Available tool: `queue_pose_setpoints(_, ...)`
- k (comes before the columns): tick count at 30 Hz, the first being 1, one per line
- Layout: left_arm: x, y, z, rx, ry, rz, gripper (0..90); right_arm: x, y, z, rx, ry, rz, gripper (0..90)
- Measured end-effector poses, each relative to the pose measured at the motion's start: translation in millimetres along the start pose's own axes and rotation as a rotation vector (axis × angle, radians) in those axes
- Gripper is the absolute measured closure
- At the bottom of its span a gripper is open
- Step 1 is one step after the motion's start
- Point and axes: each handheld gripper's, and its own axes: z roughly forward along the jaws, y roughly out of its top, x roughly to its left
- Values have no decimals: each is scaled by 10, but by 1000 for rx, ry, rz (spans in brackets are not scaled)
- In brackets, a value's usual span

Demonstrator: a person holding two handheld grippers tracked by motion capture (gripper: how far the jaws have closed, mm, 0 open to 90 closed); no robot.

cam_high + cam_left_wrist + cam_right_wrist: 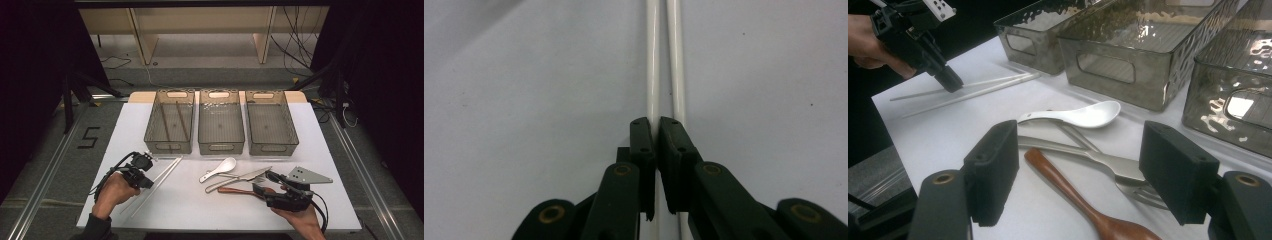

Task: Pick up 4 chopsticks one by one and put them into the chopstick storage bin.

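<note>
Three smoky plastic bins [221, 127] line the far side of a white table [125, 135]. At near right, the right gripper [1078, 175] hovers wide open over a wooden spoon [1073, 197]. At near left, the left gripper [656, 137] pinches one of two white chopsticks [653, 65].

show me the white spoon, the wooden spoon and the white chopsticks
white spoon [1095, 114], right gripper view, on its bowl
wooden spoon [1063, 185], right gripper view, on its handle
white chopsticks [653, 65], left gripper view, on the left stick's shaft
</note>
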Motion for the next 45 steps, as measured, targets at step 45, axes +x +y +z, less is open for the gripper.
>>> queue_pose_setpoints(45, -145, 275, -820, -240, 18, 62, 850, -10, 5, -9, -10, -2, 3, 327)
